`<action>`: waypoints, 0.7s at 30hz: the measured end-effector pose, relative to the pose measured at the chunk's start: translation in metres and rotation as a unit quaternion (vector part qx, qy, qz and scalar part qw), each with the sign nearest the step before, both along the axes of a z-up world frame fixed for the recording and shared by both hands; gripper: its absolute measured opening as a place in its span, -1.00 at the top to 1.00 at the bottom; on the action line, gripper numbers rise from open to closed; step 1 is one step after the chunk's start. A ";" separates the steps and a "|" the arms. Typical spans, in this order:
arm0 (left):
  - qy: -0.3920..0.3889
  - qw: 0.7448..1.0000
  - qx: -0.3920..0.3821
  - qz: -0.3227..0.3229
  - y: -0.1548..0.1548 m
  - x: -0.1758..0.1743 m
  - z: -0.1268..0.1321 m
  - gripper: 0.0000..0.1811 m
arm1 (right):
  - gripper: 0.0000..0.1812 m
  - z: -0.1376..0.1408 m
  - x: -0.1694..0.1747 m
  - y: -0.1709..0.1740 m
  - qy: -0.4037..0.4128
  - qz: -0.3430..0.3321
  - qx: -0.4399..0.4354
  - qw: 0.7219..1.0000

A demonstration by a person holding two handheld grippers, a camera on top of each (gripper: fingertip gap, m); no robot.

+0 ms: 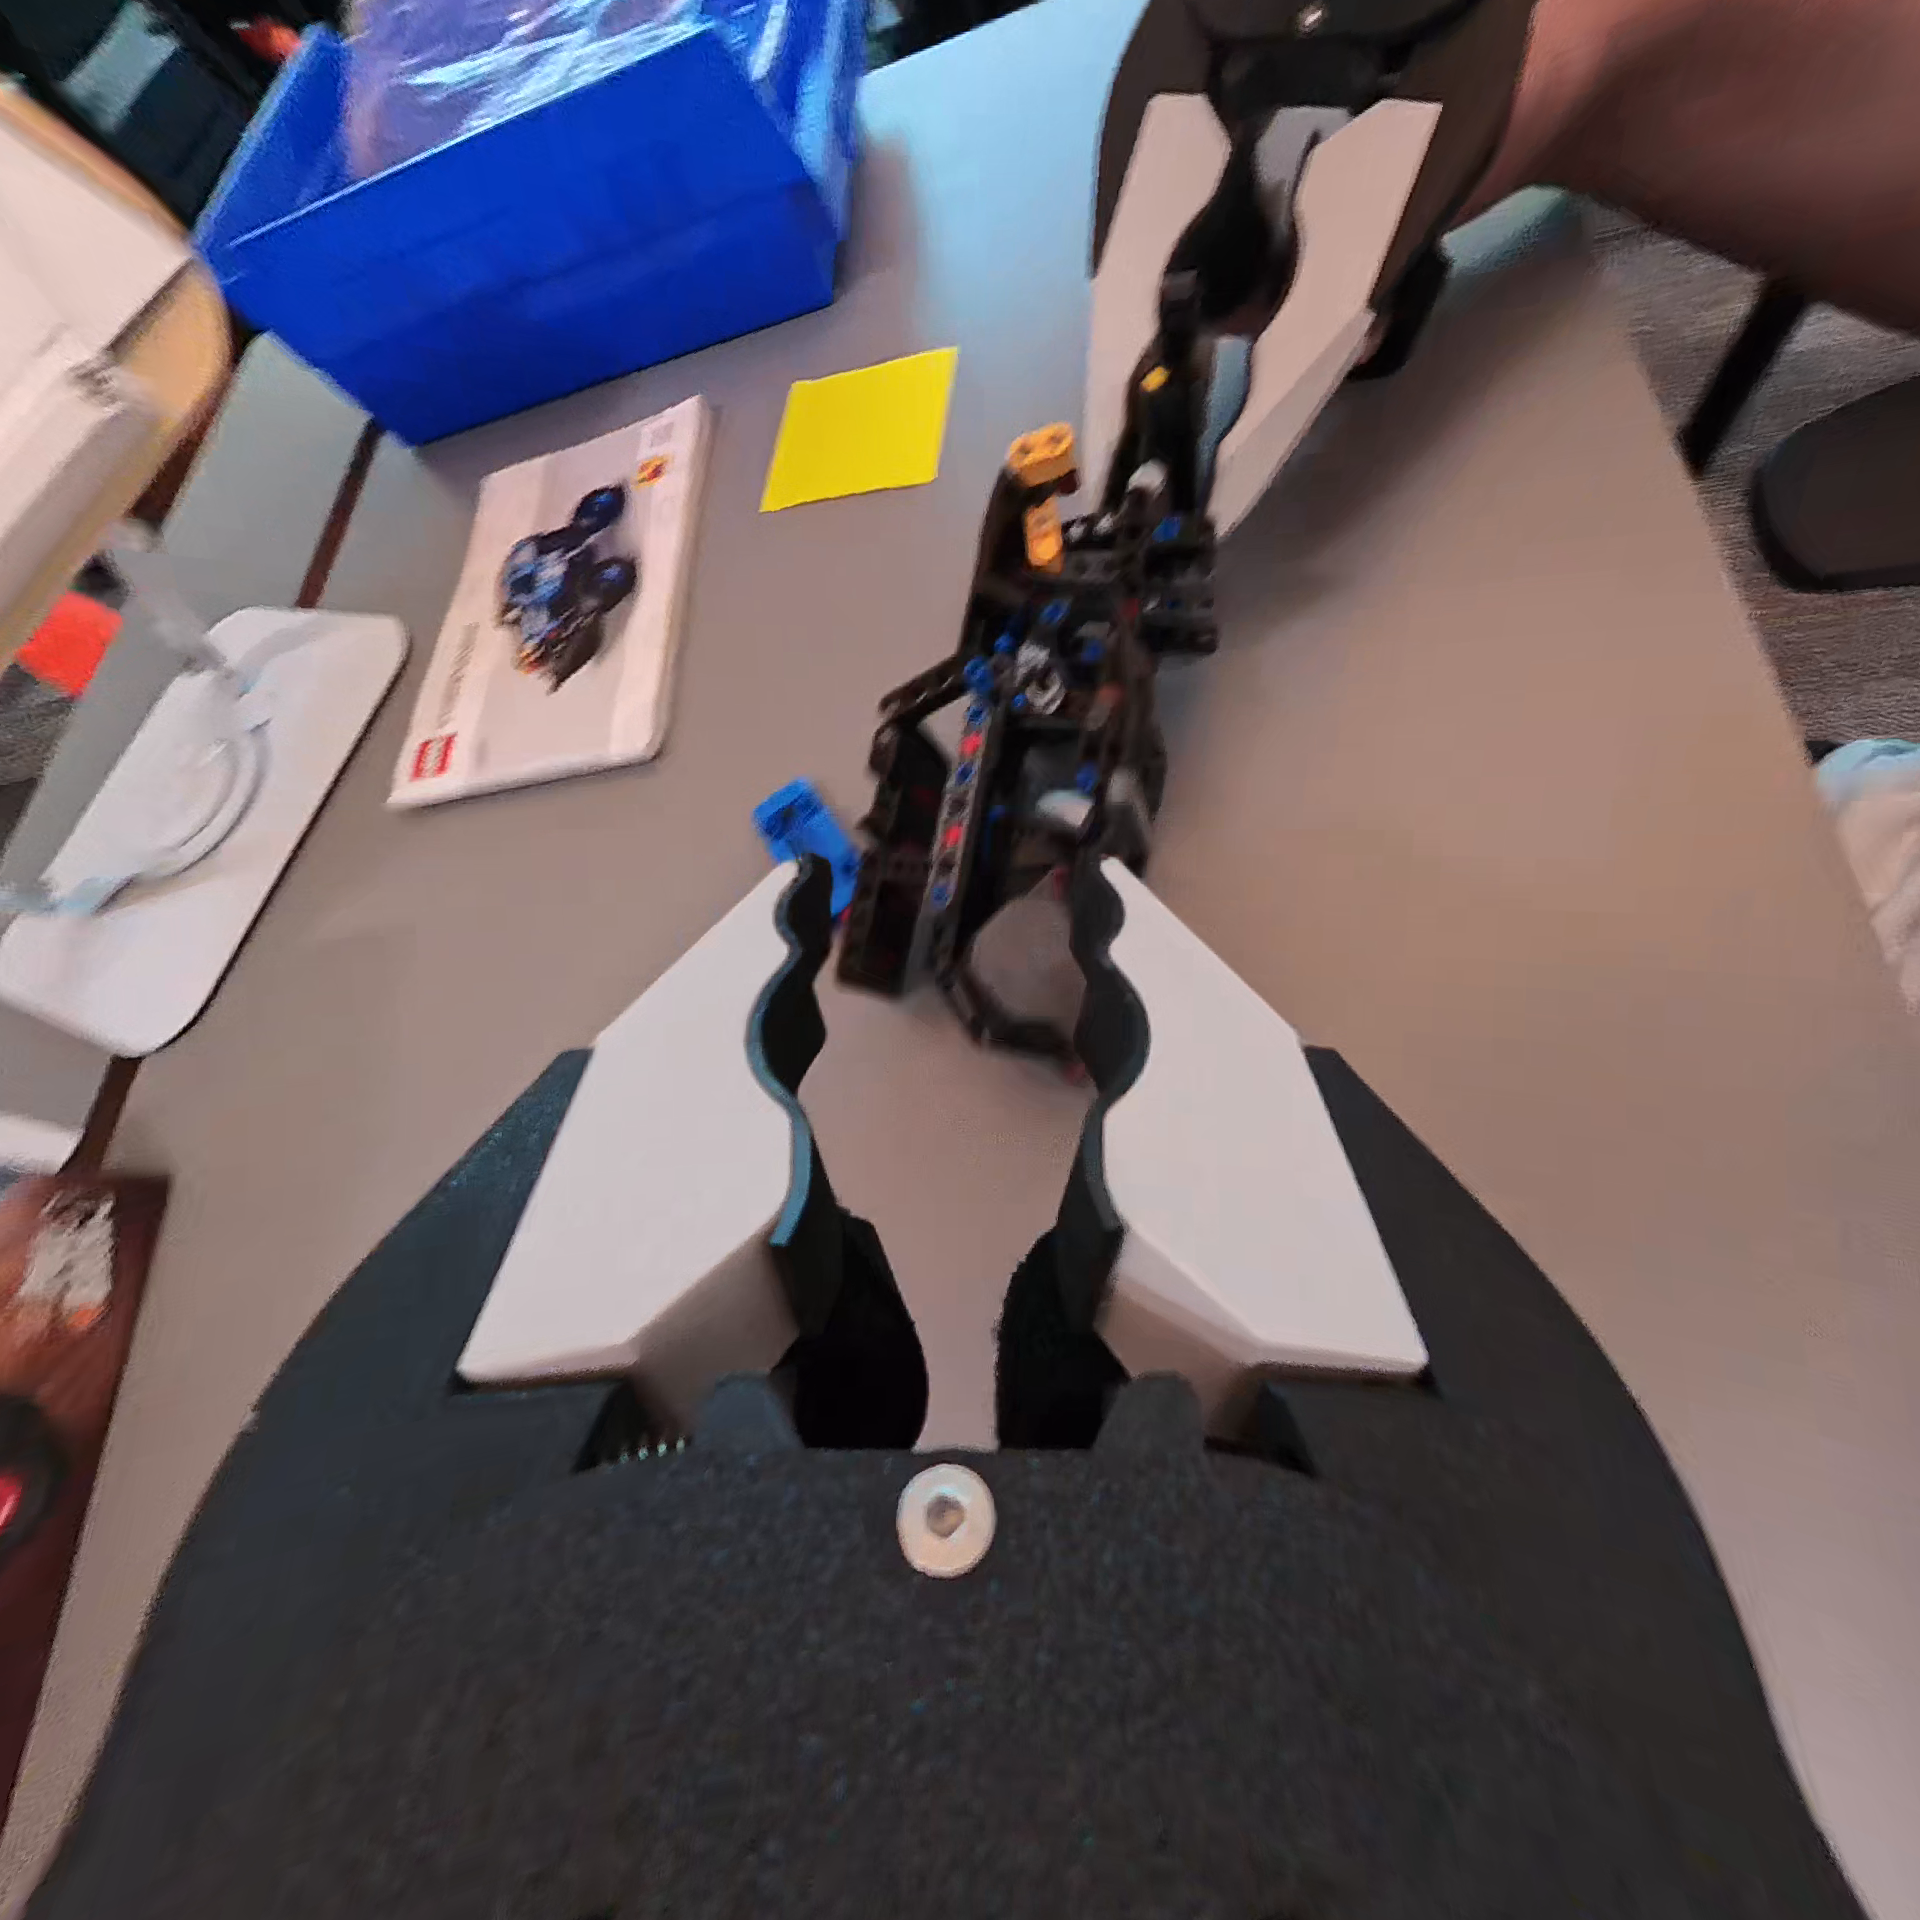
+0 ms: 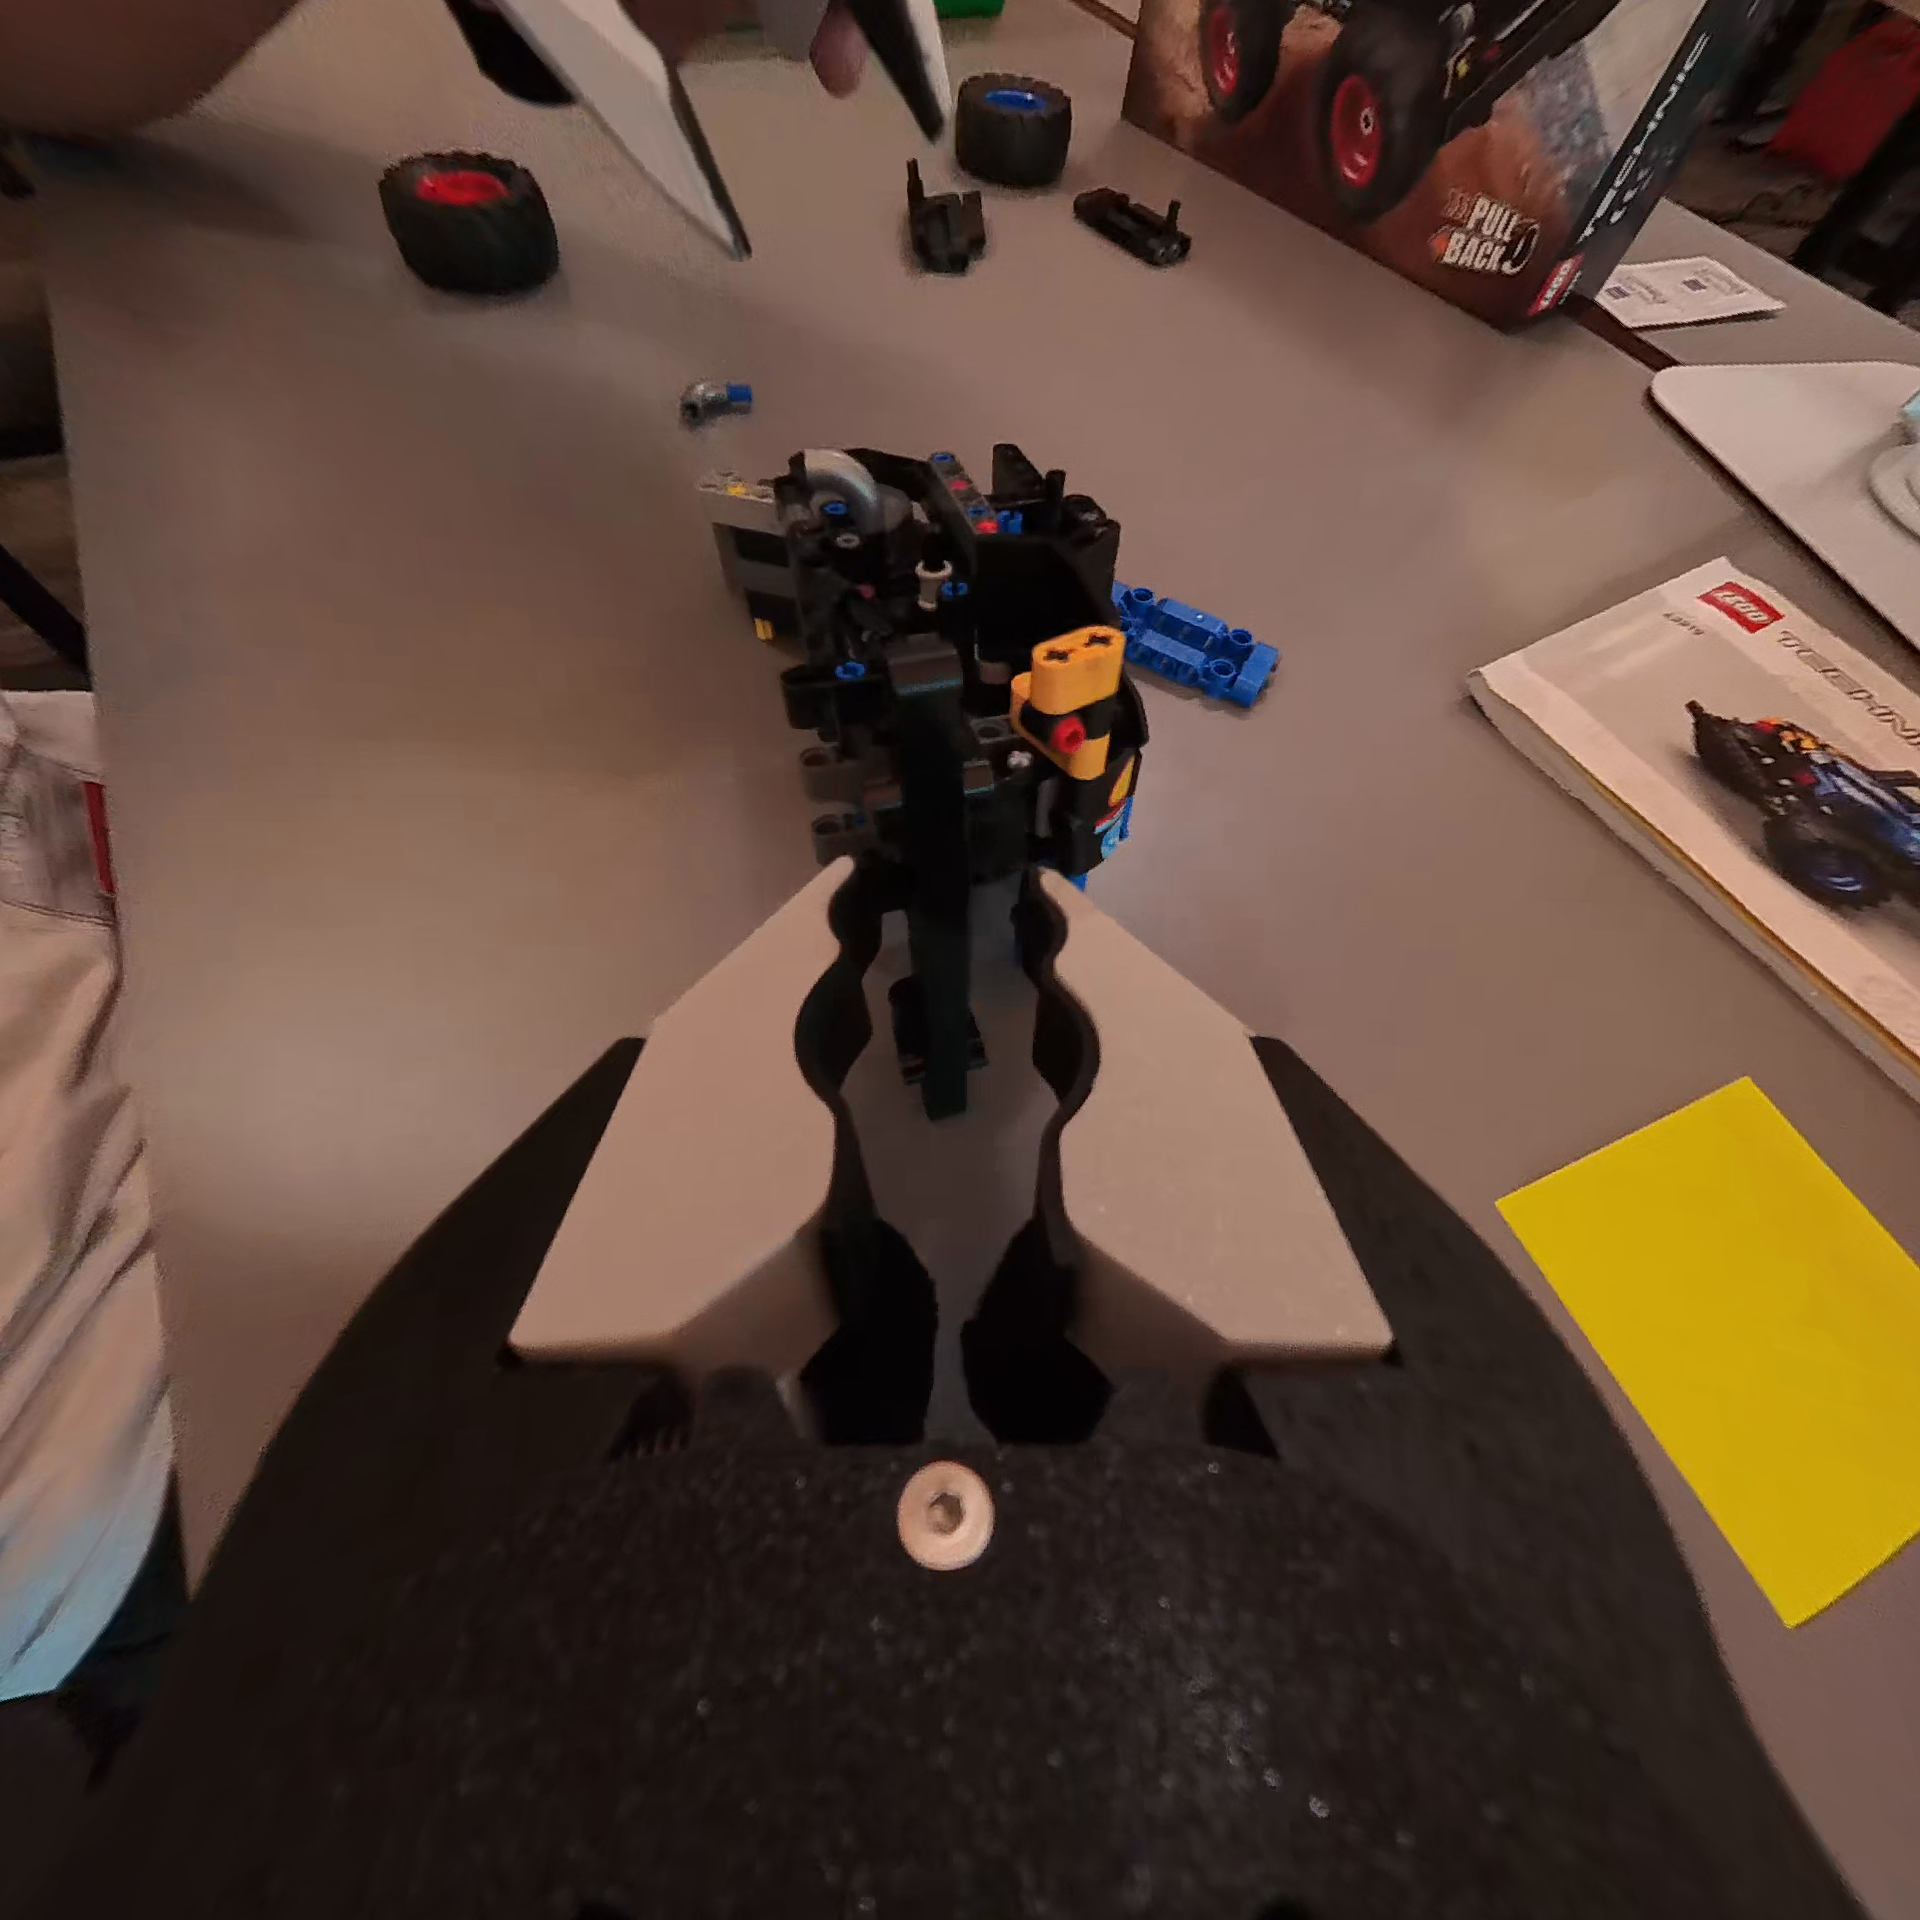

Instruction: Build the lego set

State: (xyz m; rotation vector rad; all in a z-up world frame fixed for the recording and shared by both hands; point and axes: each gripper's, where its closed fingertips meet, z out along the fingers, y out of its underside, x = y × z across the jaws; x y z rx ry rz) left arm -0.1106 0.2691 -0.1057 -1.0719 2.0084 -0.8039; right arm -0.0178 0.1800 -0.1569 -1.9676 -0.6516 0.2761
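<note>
Both your grippers meet at the half-built black brick model [image 1: 1039, 727] standing mid-table.

Your left gripper [image 1: 951, 904] has its fingers parted, the model's near end between the tips; whether they touch it you cannot tell, and a blue brick piece [image 1: 800, 826] lies just beside the left tip. Your right gripper [image 2: 945, 894] has its fingers spread part way round a black beam [image 2: 940, 935] of the model; contact is unclear. The grey table [image 1: 1455, 935] lies bare to the right in the left wrist view, its edge near. An instruction booklet [image 2: 1714, 790], a yellow paper sheet [image 2: 1745, 1340] and a printed box [image 2: 1455, 145] carry writing; a blue bin [image 1: 520, 239], two wheels [image 2: 468, 218] and small loose parts lie farther off.
</note>
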 end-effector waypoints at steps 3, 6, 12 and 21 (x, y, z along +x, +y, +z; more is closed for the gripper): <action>-0.044 0.996 0.008 0.083 0.047 -0.028 0.002 0.50 | 0.66 -0.001 -0.003 -0.002 -0.016 0.013 0.009 1.000; -0.112 0.976 -0.047 0.182 0.103 -0.062 0.009 0.48 | 0.64 0.004 -0.003 -0.003 -0.022 0.011 0.033 0.999; -0.196 0.941 -0.138 0.237 0.165 -0.104 0.005 0.48 | 0.66 0.016 0.000 -0.006 0.005 0.007 0.063 0.998; -0.178 0.941 -0.167 0.236 0.171 -0.103 -0.005 0.81 | 0.65 0.006 0.000 -0.002 0.048 0.021 -0.008 0.999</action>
